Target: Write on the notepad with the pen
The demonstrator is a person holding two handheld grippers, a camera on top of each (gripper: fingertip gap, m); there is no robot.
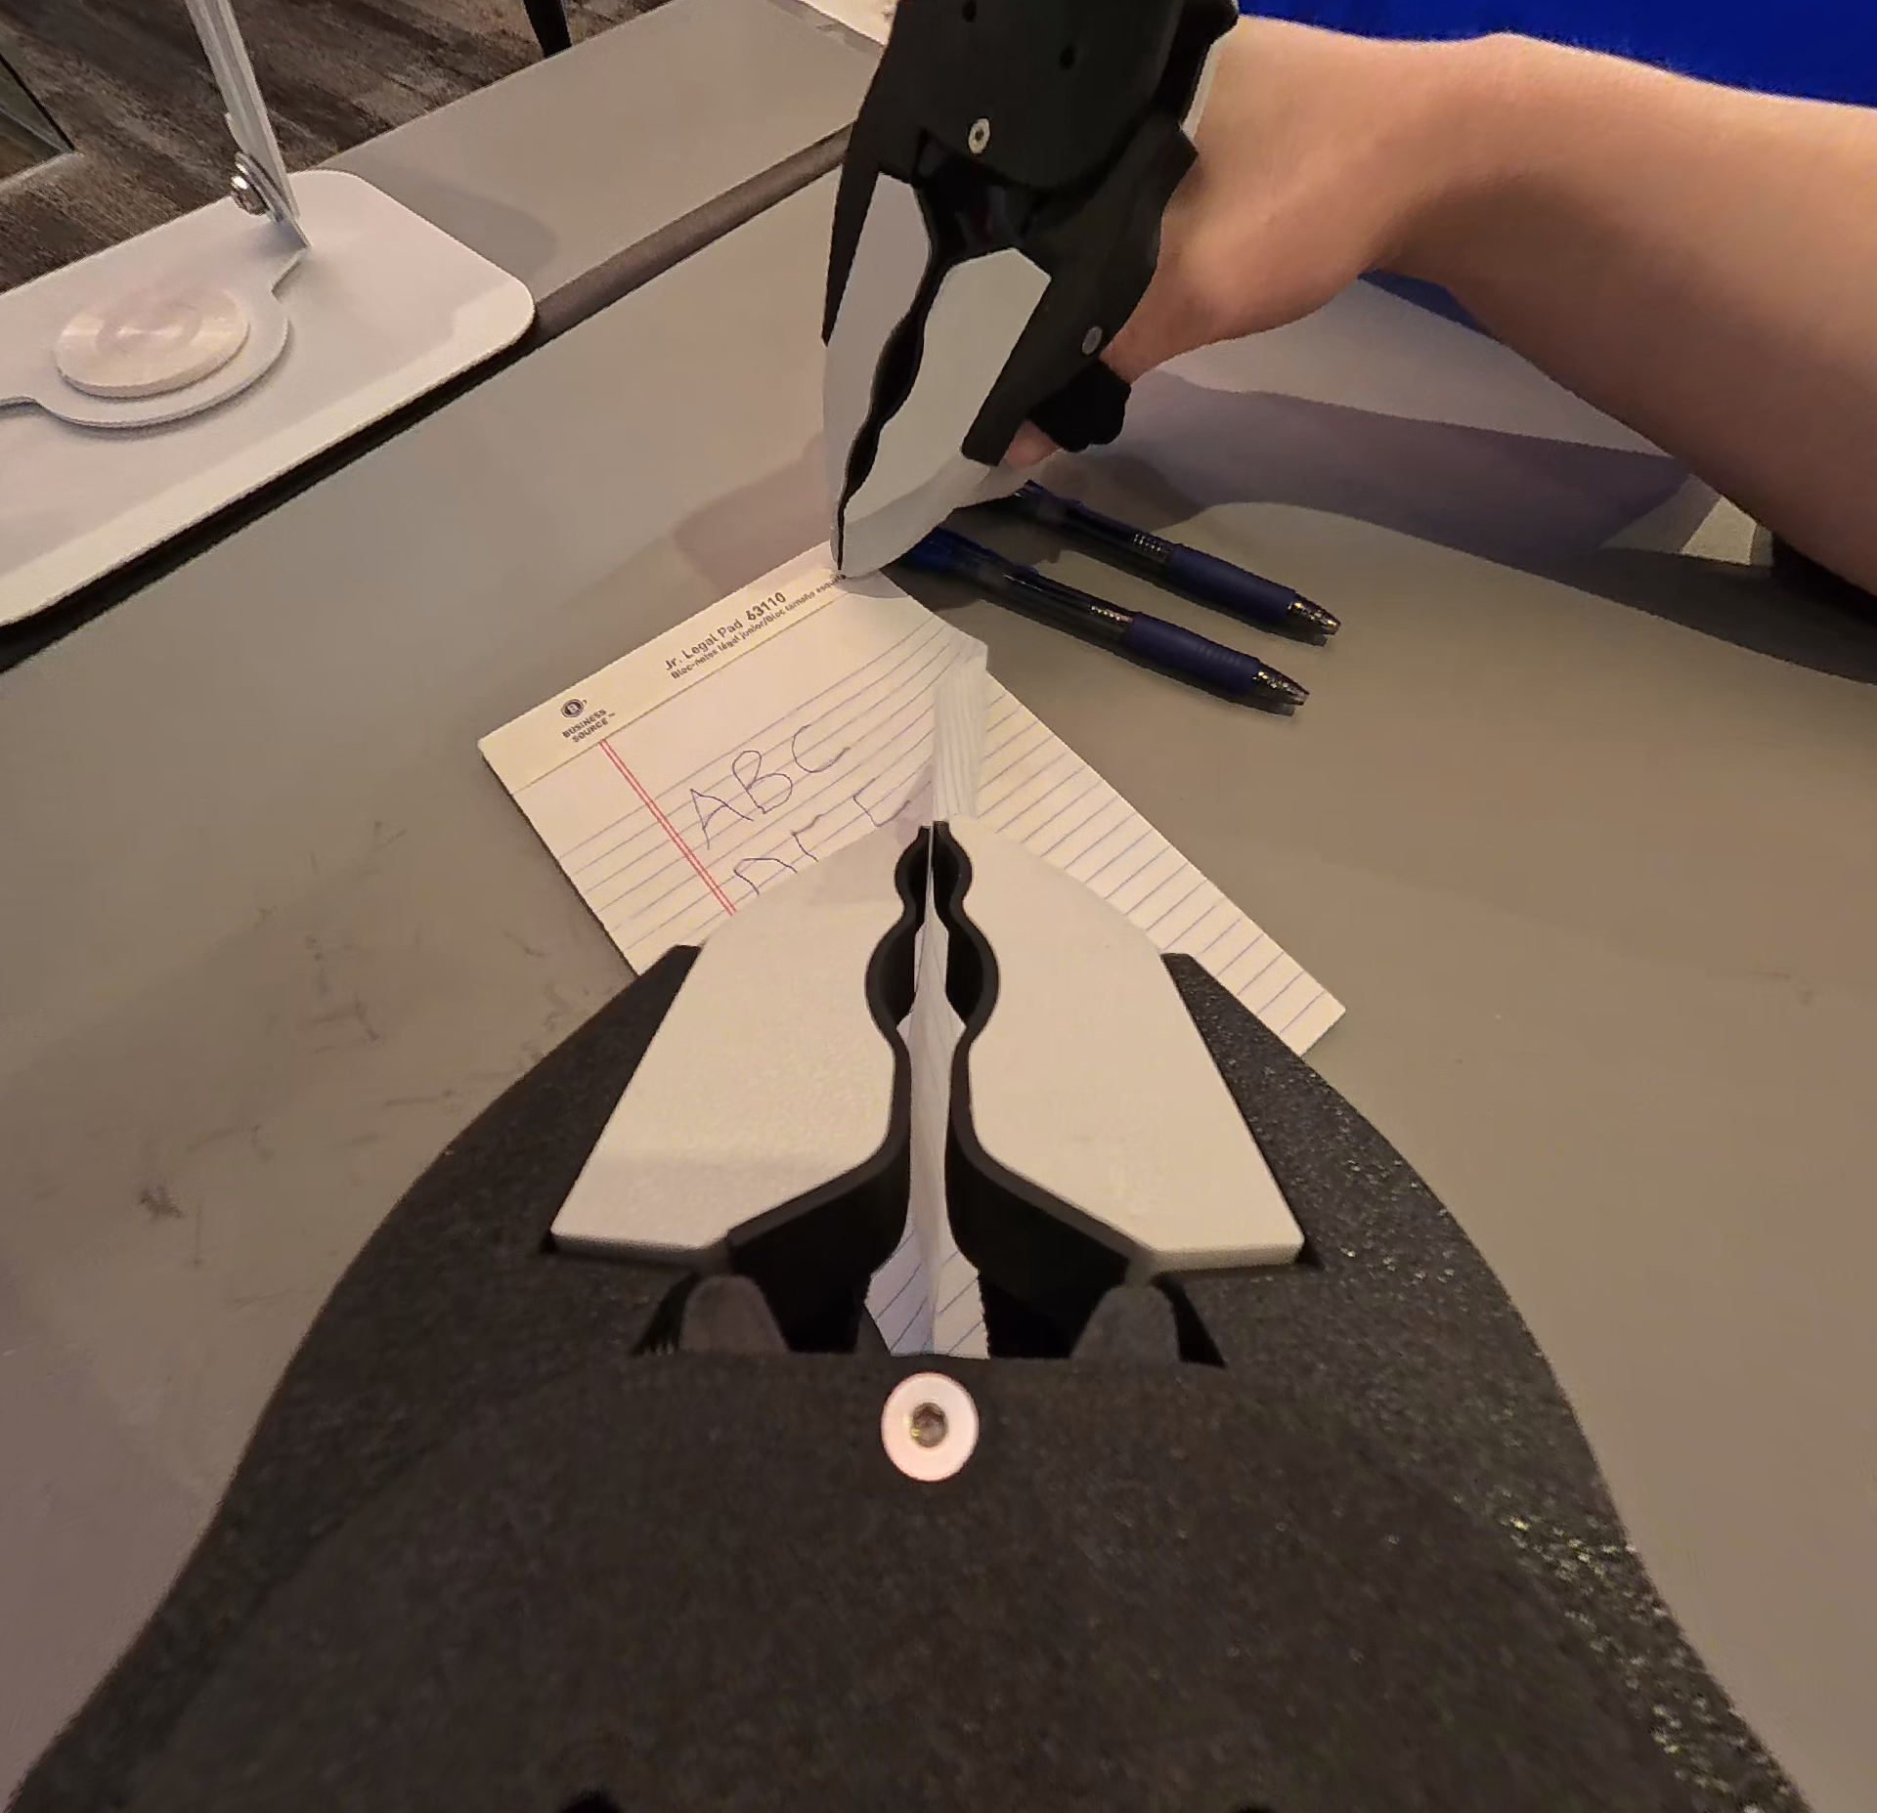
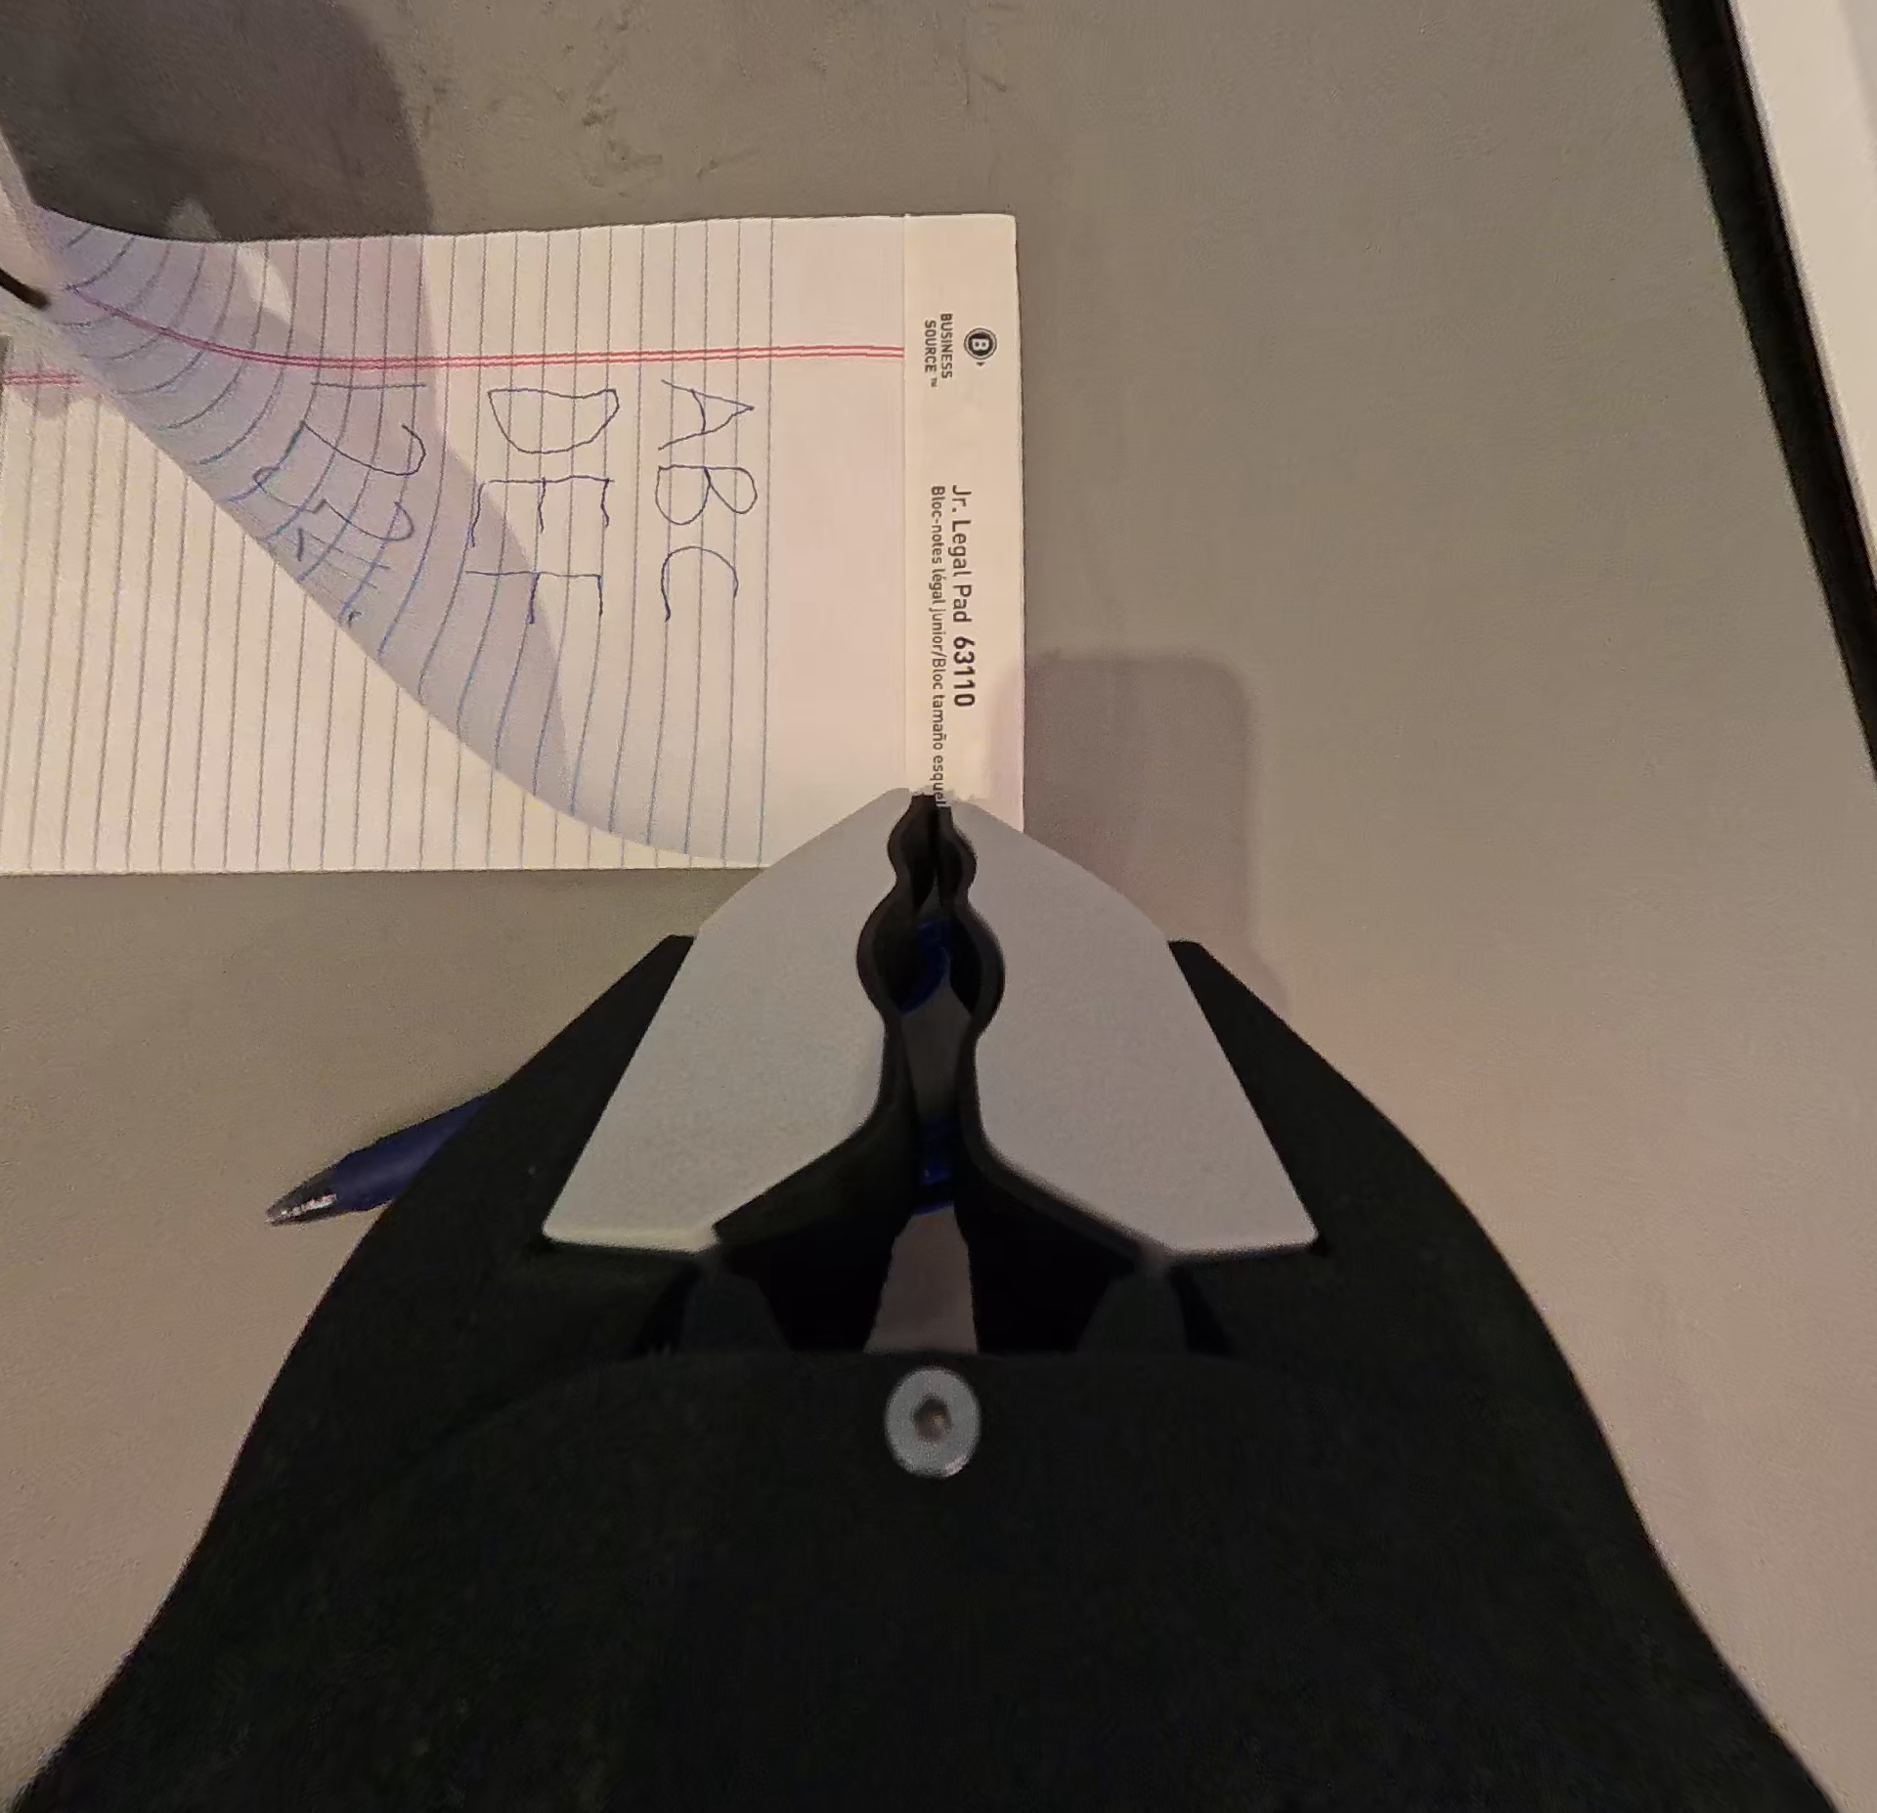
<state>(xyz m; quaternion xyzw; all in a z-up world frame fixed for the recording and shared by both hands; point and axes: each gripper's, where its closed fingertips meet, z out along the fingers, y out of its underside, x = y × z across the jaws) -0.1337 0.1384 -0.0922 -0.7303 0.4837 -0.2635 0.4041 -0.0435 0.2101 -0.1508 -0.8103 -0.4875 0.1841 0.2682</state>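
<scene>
At the pad's (image 1: 813, 749) twelve o'clock edge, the right claw (image 1: 843, 556) presses down, closed and empty – the left claw (image 1: 932, 835), clamped on the sheet (image 1: 960, 718), risks a ragged tear.

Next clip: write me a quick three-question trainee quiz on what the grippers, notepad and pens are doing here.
1. True or false: the left gripper is shut on a lifted sheet of the notepad.
2. How many pens lie on the table beside the notepad?
3. Where do the tips of the right gripper rest?
A. on a corner of the notepad's top strip
B. around a pen
C. in the air, touching nothing

Key: 1 true; 2 two; 3 A.
</scene>
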